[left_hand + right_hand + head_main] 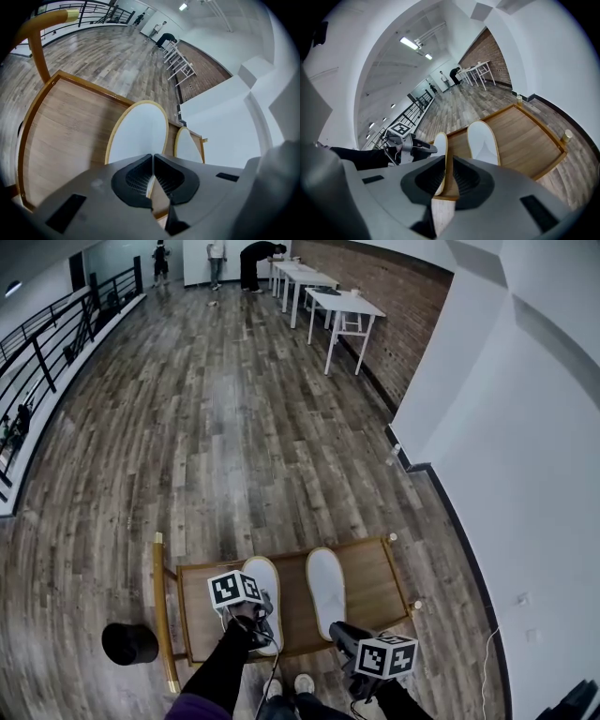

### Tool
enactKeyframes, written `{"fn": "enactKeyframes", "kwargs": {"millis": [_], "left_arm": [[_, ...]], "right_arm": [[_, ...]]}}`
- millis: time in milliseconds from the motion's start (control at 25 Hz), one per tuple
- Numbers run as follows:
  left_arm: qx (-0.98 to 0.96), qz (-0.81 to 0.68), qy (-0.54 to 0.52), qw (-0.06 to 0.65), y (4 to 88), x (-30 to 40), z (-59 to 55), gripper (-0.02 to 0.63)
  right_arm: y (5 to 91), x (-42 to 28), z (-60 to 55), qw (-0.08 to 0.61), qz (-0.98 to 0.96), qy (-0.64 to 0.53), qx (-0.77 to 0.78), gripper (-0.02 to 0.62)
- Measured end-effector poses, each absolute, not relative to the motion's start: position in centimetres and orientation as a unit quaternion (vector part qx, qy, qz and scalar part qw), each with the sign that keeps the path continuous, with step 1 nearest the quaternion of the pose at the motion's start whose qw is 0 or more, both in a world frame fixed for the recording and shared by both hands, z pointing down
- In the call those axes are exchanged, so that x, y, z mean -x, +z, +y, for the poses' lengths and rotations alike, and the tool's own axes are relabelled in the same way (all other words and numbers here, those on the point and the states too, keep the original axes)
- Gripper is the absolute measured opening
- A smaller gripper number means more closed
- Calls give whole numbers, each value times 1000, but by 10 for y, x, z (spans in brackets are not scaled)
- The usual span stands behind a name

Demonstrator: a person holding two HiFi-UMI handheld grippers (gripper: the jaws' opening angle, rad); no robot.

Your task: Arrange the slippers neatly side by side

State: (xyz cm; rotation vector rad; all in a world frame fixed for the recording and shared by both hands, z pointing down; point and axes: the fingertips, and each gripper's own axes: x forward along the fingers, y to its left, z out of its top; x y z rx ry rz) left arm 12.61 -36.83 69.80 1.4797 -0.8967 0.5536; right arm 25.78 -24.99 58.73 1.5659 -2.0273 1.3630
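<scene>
White slippers (326, 587) lie side by side on the wooden bench (373, 570); they are probably light, soft and thin. Pinch the heel rim. Left gripper (153, 157) is closed above one heel. Right gripper (449, 157) is slightly open and empty.

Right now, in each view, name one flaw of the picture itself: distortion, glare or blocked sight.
Head view: floorboards bow, fisheye. Left gripper view: the wooden tray's straight rim curves. Right gripper view: ceiling lights glare; black corners.
</scene>
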Motion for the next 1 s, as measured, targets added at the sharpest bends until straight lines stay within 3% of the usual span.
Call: {"fn": "enactKeyframes", "kwargs": {"millis": [760, 1000], "left_arm": [[-638, -399, 235, 615, 718, -123, -373, 11], [-664, -389, 270, 579, 714, -125, -370, 12]], "right_arm": [[591, -262, -244, 136, -701, 461, -526, 45], [591, -263, -244, 133, -703, 462, -524, 46]]}}
